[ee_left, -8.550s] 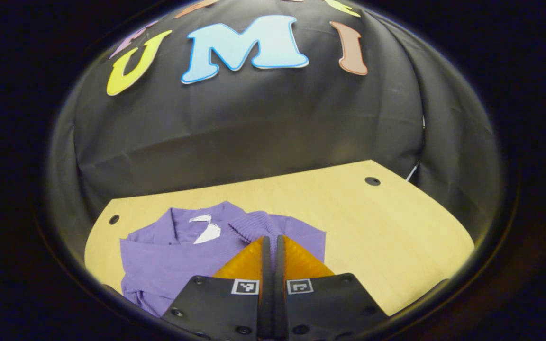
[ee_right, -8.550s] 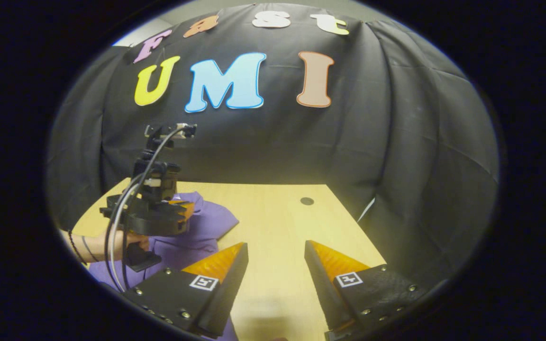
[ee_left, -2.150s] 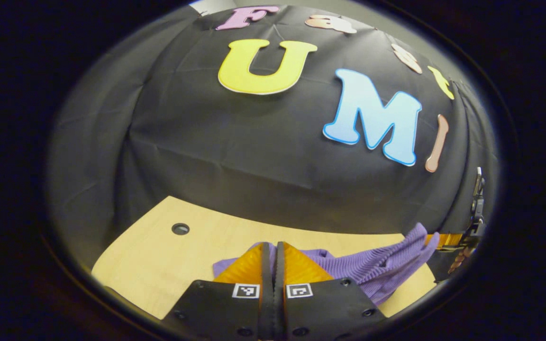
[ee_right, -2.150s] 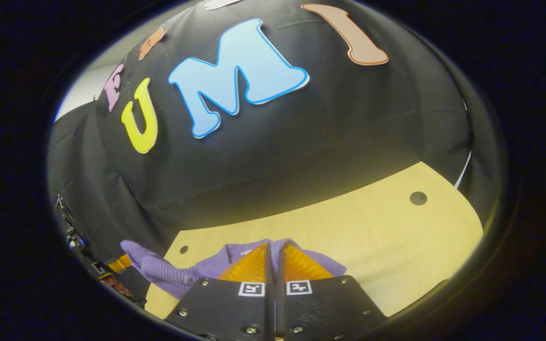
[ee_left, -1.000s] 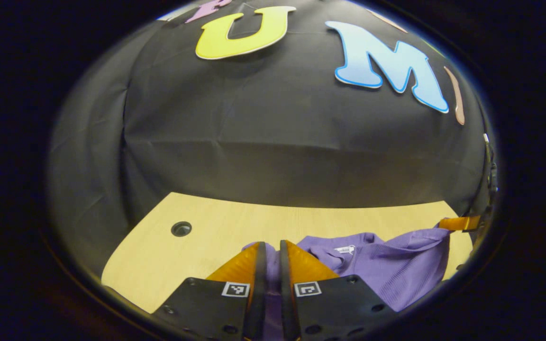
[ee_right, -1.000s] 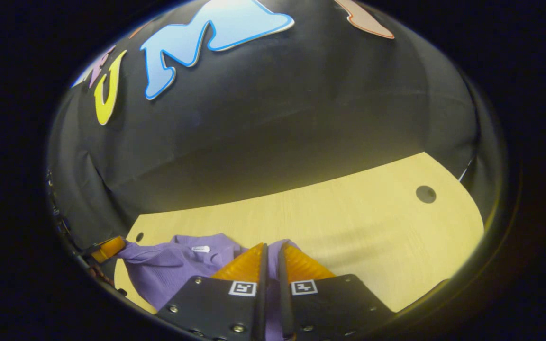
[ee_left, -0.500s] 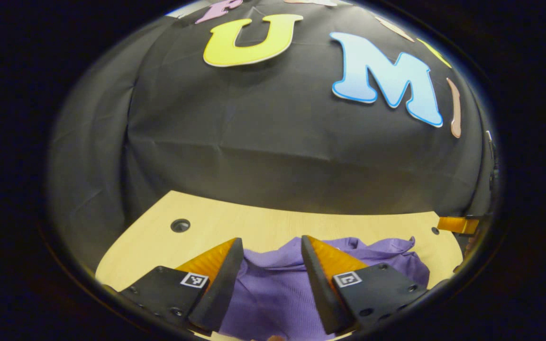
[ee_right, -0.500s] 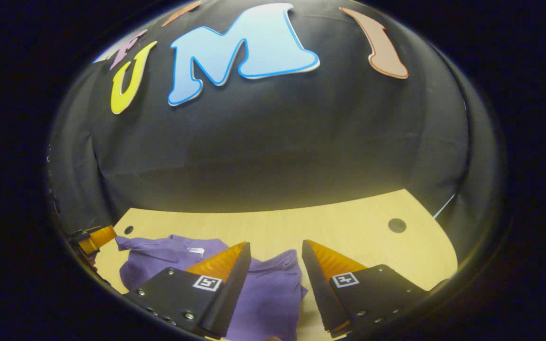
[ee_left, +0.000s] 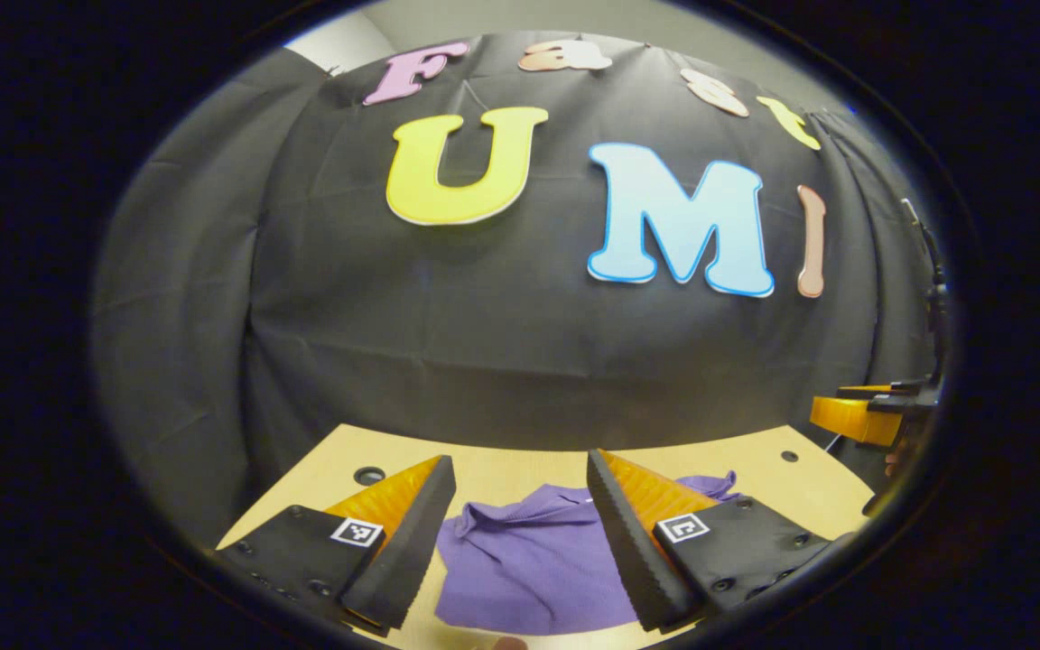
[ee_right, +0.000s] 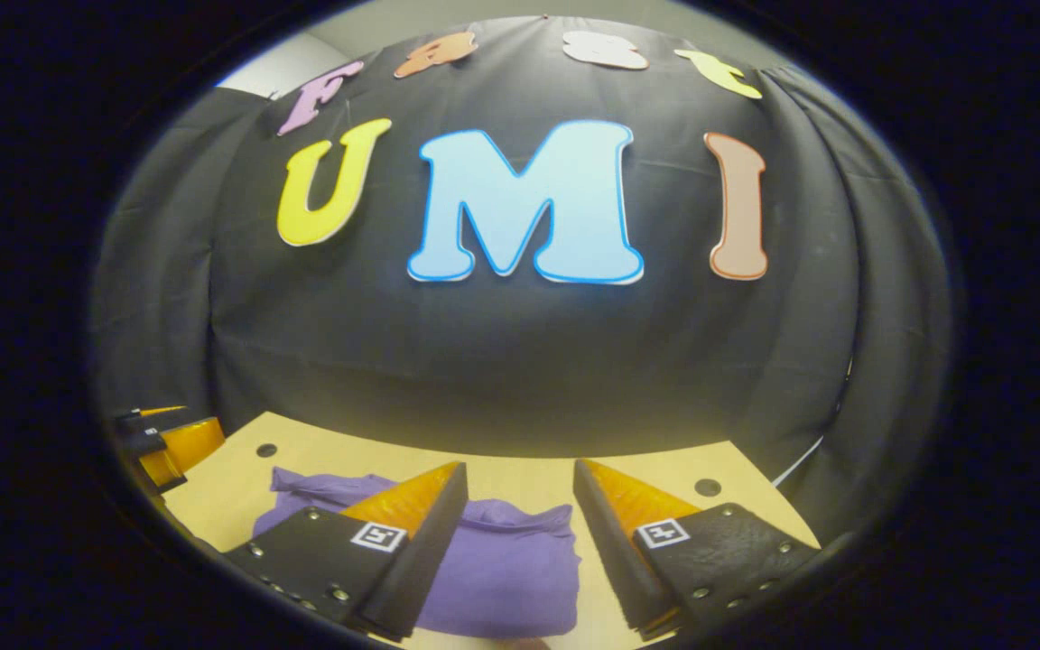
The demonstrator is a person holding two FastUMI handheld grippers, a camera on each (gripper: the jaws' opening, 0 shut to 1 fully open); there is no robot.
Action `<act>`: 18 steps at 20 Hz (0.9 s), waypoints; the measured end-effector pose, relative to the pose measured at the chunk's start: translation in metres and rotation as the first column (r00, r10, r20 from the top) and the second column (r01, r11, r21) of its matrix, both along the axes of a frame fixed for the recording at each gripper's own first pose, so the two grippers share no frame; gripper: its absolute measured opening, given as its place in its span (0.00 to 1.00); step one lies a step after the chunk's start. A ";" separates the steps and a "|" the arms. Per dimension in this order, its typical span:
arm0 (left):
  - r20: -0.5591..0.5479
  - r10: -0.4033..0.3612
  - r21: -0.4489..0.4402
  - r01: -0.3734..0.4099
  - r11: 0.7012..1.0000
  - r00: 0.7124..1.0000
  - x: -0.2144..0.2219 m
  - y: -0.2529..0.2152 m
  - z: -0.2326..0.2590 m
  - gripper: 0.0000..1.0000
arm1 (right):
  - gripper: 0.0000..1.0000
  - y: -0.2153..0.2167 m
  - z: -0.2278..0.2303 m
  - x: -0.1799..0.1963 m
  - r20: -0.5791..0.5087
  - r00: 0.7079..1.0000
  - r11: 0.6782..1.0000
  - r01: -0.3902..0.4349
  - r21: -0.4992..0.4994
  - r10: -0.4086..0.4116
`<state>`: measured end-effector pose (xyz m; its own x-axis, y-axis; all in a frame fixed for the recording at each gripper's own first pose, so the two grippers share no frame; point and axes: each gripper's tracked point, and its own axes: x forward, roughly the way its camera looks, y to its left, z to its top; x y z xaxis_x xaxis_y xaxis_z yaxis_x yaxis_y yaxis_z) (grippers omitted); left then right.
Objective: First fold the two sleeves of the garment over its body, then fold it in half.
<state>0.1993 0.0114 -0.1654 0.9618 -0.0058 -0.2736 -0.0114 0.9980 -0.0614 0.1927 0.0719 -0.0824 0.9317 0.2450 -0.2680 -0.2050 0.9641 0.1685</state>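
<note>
The purple garment (ee_left: pixel 529 569) lay folded into a compact bundle on the wooden table (ee_left: pixel 493 469), near its front edge, with bare tabletop behind and to either side. The left gripper (ee_left: pixel 515 533) and right gripper (ee_right: pixel 513 533) hung above it, jaws spread wide and holding nothing; a second earlier both had pinched the cloth.

Light wood tabletop (ee_left: pixel 520 469) with round holes; folded purple garment (ee_left: pixel 529 564) lies flat on it, near its middle.
</note>
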 end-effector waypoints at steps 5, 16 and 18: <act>0.078 -0.018 -0.004 0.019 1.000 0.997 -0.052 0.006 0.045 0.94 | 0.82 0.000 0.044 -0.054 0.064 0.998 0.999 0.028 0.023 -0.029; 0.196 -0.070 0.011 0.069 0.998 0.978 -0.154 -0.007 0.102 0.94 | 0.82 -0.009 0.100 -0.158 0.149 0.988 0.999 0.038 -0.008 -0.037; 0.215 -0.068 0.028 0.063 0.998 0.974 -0.166 -0.008 0.114 0.94 | 0.82 -0.009 0.113 -0.165 0.189 0.981 0.999 0.039 -0.010 -0.037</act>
<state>0.0331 0.0032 -0.0509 0.9959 -0.0674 -0.0609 0.0654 0.9973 -0.0342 0.0282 0.0627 0.0303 0.9744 0.2060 -0.0897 -0.1951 0.9738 0.1167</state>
